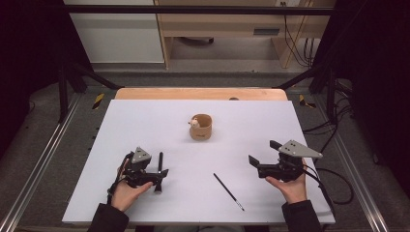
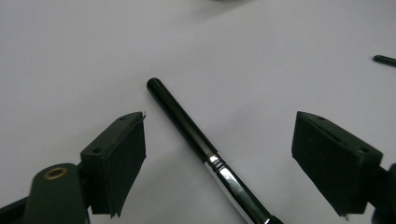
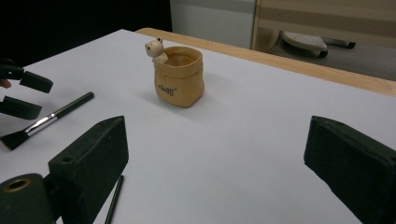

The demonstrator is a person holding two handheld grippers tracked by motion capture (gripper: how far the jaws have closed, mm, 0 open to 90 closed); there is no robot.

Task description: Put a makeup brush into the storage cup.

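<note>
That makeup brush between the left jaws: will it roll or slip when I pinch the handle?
Likely yes to both. The brush has a round, glossy black handle and a shiny metal ferrule, so it could squirt out of the pads or roll on the smooth white table. It looks stiff and light. The left gripper straddles it with jaws open, not touching.
</note>
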